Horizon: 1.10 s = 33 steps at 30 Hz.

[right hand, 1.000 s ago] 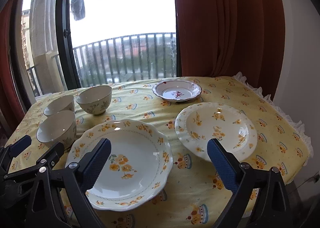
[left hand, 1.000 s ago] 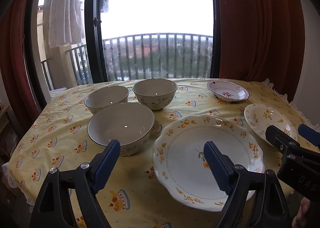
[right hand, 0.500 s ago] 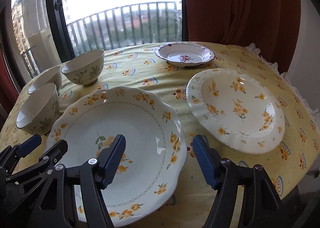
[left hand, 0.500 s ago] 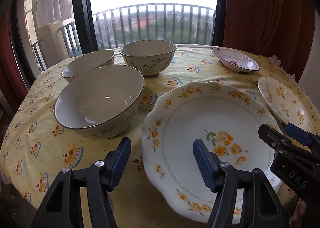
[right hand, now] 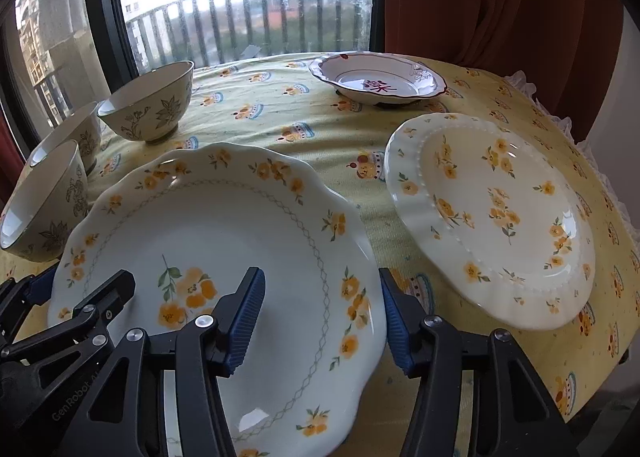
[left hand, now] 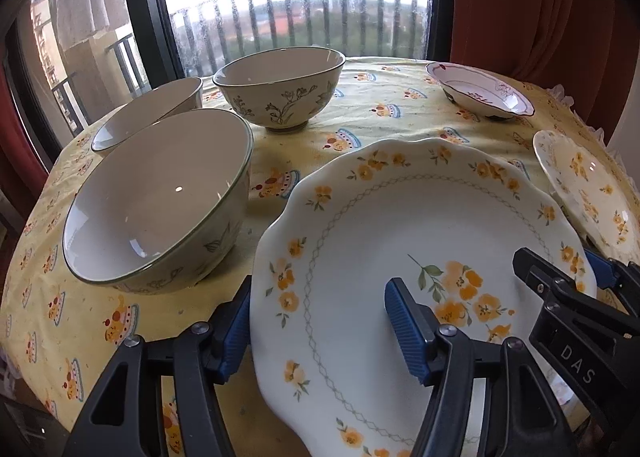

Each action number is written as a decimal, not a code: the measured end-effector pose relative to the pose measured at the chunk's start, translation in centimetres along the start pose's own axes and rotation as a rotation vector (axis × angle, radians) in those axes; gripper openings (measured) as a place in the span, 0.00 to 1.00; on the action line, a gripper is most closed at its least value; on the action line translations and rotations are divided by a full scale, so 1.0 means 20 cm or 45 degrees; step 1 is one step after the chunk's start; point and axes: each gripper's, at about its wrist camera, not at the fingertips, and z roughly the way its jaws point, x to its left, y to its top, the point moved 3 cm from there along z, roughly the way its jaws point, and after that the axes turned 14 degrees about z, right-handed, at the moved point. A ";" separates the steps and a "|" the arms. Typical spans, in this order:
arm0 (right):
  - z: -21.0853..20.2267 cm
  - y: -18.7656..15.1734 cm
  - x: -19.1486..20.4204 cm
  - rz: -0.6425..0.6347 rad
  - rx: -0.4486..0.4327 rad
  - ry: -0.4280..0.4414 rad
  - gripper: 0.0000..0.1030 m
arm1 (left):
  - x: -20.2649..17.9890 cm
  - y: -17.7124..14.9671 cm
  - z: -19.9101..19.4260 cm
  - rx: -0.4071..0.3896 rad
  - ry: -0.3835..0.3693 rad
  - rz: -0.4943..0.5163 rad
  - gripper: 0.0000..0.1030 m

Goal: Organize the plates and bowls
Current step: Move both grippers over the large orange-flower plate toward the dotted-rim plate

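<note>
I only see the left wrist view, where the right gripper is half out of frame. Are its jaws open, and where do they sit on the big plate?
Observer: Open. The right wrist view shows the right gripper straddling the big plate's right rim, with one pad above the plate and the other outside it.
Reviewer: Is the plate clamped?
Observer: No. The jaws stand wide apart, not closed on the rim.
Reviewer: What about the plate cut off on my right?
Observer: The beaded plate shows whole there. It lies flat, apart from the big plate, with tablecloth between them.
</note>
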 end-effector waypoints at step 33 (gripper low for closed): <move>-0.04 0.04 -0.06 0.070 -0.009 -0.052 0.62 | -0.02 0.03 0.00 -0.001 -0.007 0.053 0.86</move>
